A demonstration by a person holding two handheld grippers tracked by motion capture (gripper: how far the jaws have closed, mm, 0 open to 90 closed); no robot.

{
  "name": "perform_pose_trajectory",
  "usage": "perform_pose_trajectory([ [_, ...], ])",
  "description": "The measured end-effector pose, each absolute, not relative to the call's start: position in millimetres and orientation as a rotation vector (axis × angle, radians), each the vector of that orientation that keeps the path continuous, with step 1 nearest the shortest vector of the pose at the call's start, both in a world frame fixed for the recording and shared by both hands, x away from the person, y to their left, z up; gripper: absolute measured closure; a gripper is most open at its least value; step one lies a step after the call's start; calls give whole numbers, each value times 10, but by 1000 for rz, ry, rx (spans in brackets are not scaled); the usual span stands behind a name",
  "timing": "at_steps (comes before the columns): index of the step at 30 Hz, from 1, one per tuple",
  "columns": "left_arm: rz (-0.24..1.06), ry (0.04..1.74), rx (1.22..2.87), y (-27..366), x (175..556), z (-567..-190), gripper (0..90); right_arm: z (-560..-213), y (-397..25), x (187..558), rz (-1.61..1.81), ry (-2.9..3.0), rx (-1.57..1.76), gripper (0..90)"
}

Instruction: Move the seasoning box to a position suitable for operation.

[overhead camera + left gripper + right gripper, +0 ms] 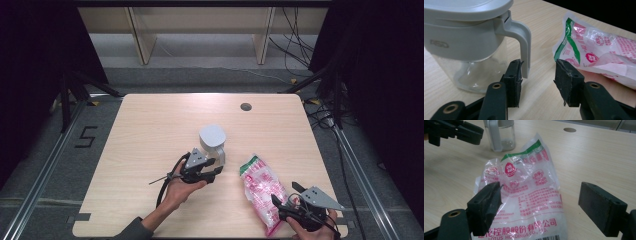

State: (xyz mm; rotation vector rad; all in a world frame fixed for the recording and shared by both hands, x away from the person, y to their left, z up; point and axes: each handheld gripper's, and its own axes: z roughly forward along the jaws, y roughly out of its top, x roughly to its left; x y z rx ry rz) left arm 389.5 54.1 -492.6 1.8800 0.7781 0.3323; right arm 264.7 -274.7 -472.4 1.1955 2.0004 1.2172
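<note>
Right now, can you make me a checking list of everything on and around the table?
Surface: wooden table, round hole at far edge.
Job's things: jar with grey lid and handle, upright; printed bag lying flat.
Clutter: nothing seen.
Grippers: left gripper open, jaws either side of jar handle; right gripper open over the bag.
Cables: black cable trailing from left gripper; floor cables.
Surroundings: wooden shelving, dark curtains.
</note>
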Motion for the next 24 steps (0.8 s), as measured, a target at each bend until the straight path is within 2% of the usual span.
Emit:
perform_pose_trajectory([
  [4, 424, 764, 1934, 457, 3973, -4922, 570, -4725, -2745, 2648, 1219, 2000, 1186, 202],
  [11, 401, 778, 1926, 337, 4053, -4918, 594, -4724, -2741, 2647, 1229, 2015, 1180, 211],
  [12, 432, 759, 1942, 309, 4080, -4914, 601, -4722, -2731, 2641, 1240, 2015, 1190, 211],
  [16, 407, 781, 1921, 241, 4111, -4934, 587, -4719, -2731, 2643, 1242, 2014, 1187, 214],
  [24, 425, 801, 1899, 250, 4172, -4956, 751, -4721, -2732, 2644, 1245, 2012, 1180, 216],
])
